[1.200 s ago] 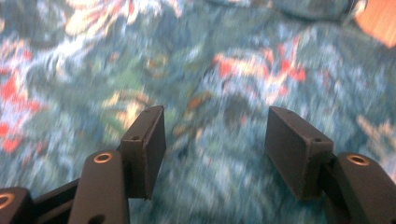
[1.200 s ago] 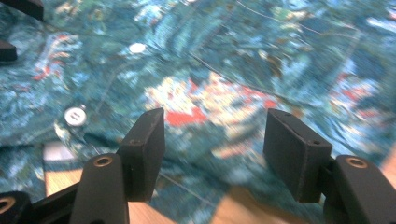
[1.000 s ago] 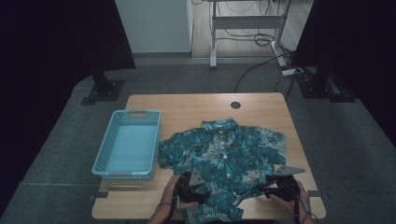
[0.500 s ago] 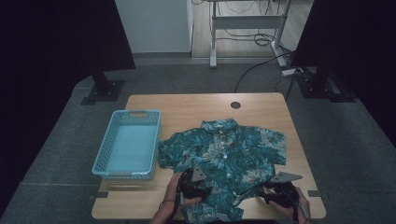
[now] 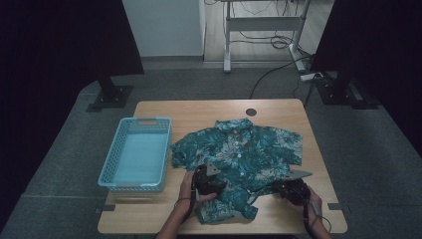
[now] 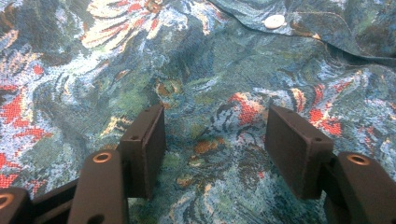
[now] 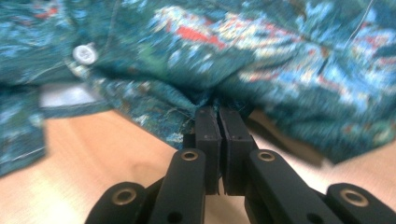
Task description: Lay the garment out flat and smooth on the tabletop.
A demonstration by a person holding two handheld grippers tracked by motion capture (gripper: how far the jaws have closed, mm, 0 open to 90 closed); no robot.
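2 tongs at the shirt's near hem, 1 shut, 1 wide.

The right tongs point(image 7: 218, 114) have just been closing and now sit pinched together on the hem of the shirt point(image 7: 261, 60), the cloth's edge bunched at their tips; how much fabric lies between the pads is hidden. The left tongs point(image 6: 215, 140) stand wide apart over the shirt point(image 6: 201, 79), holding nothing; whether the pads touch the cloth is hard to tell. In the high view both tongs, left point(image 5: 209, 180) and right point(image 5: 291, 188), are dark and partly covered by the hands. The shirt point(image 5: 239, 157) lies spread front-up on the bench point(image 5: 199, 112), its near hem rumpled. Just left of it, the blue basket point(image 5: 110, 174) holds nothing that can be made out.
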